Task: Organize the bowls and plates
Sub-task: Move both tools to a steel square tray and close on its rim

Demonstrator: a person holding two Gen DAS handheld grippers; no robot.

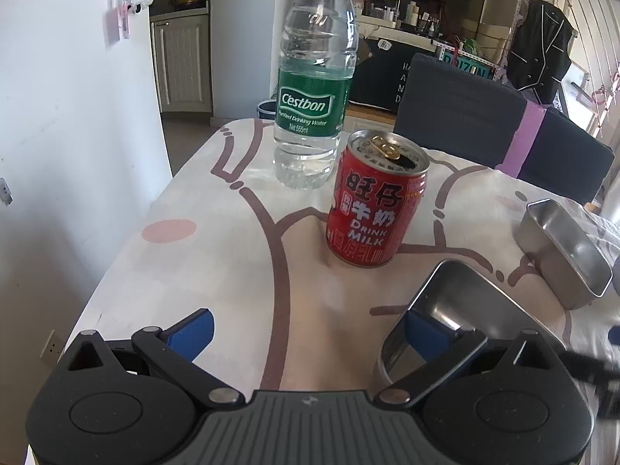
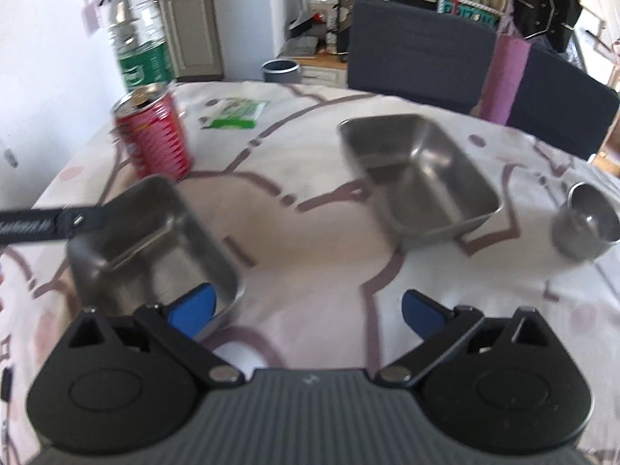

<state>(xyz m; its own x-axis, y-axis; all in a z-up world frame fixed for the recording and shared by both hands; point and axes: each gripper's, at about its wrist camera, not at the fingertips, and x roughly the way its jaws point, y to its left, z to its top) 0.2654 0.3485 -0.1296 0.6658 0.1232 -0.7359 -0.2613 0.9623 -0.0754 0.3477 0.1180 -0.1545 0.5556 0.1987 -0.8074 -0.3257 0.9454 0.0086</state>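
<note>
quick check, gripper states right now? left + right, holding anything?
Left gripper: open, holding nothing; its right finger sits over the near steel tray.
Right gripper: open, holding nothing; same tray by its left finger.

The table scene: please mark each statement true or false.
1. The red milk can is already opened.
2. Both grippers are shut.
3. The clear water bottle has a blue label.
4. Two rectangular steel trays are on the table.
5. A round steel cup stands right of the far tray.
1. True: the red milk can shows an open hole on top.
2. False: left gripper and right gripper are both open.
3. False: the clear water bottle has a green label.
4. True: near rectangular steel tray, far rectangular steel tray.
5. True: round steel cup.
</note>
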